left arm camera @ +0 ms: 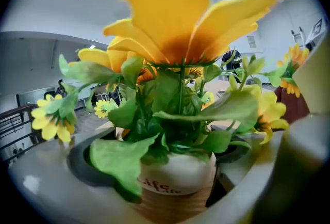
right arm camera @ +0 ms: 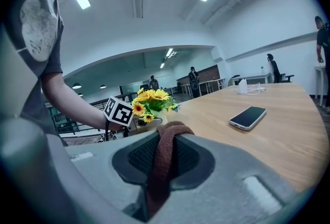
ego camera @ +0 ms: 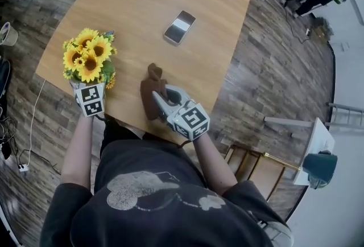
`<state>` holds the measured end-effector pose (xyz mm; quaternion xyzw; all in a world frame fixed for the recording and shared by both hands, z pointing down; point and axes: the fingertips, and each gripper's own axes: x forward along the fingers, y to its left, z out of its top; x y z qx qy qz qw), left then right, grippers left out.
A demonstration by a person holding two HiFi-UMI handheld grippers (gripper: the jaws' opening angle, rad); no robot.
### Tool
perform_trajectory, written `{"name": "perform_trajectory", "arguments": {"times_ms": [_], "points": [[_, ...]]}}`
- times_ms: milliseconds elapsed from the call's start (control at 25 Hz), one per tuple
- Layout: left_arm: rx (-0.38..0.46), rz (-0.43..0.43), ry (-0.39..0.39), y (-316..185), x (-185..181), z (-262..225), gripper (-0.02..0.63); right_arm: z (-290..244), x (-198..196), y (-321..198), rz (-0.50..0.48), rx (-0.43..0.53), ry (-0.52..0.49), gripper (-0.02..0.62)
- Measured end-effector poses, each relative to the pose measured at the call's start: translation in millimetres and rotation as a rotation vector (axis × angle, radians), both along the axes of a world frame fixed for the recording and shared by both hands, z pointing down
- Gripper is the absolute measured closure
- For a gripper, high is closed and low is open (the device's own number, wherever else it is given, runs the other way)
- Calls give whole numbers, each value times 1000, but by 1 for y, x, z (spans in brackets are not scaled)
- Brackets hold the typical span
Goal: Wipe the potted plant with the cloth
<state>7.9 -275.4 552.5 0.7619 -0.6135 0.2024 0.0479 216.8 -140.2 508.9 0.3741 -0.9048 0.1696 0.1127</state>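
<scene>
The potted plant (ego camera: 90,61) is found at the near left corner of the bench (ego camera: 142,1), and its white pot is taken between the jaws of the left hand-held gripper (ego camera: 91,87). In the left gripper view the pot is seen against one pad while the other contact is masked by a leaf, so a firm clamp is probably in place but is not fully confirmed. The right hand-held gripper (ego camera: 159,99) is closed on the brown cloth (ego camera: 151,91), a fold of which is pinched between its jaws and bunched above them in the right gripper view. The cloth is held near the bench's front edge, beside the plant but apart from it, and no leaf or petal is touched. The preparation is therefore judged complete, with the plant steadied and the cloth gripped. The wiping itself is judged to be left, since the cloth has not yet been brought across to the plant. As for writing, the word "Life" is read low on the white pot, with a second line by it too blurred to be made out. Only black-and-white square markers are carried on the gripper cubes, and nothing legible is shown on the phone (ego camera: 180,27) lying further back.
</scene>
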Motion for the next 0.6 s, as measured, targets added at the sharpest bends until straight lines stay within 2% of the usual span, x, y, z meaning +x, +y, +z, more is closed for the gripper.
{"name": "perform_trajectory", "arguments": {"times_ms": [240, 440, 600], "points": [[-32, 108, -6, 7, 2, 2, -5, -13, -16, -23, 39, 2, -64, 552], [-48, 270, -2, 14, -3, 1, -5, -20, -43, -56, 62, 43, -33, 552], [-62, 433, -6, 19, -7, 3, -3, -16, -68, -82, 82, 40, -4, 552]]}}
